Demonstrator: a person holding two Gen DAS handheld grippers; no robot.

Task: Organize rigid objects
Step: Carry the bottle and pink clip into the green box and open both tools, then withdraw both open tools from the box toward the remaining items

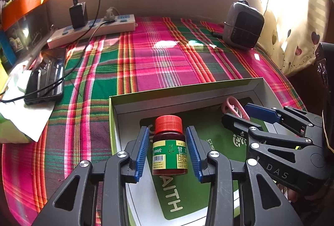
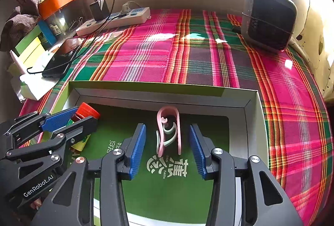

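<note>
The medicine bottle (image 1: 169,145) stands upright low in the left wrist frame, inside the shallow box (image 1: 187,88). It has a red ribbed cap, dark brown glass and a green and yellow label that reads "100片" over a barcode. The left tool (image 1: 168,150) straddles it with its blue pads (image 1: 142,150) spread wide; a gap shows on each side, so nothing is gripped.

The pink clip (image 2: 169,132) lies on the box's green floor near the far wall, at the centre of the right wrist frame. The right tool (image 2: 168,150) is spread wide around its near end, apart from it. Its black body carries "DAS"; the left one reads "GenRobot.AI".

The green liner is printed "FAITH" with white Chinese characters.

The box rests on a pink and green plaid cloth (image 1: 158,59) covering the tabletop. At upper left are a white power strip (image 1: 91,31) with a black charger (image 1: 78,14), and a dark phone (image 1: 46,75). A grey heater (image 1: 243,24) stands at upper right.
</note>
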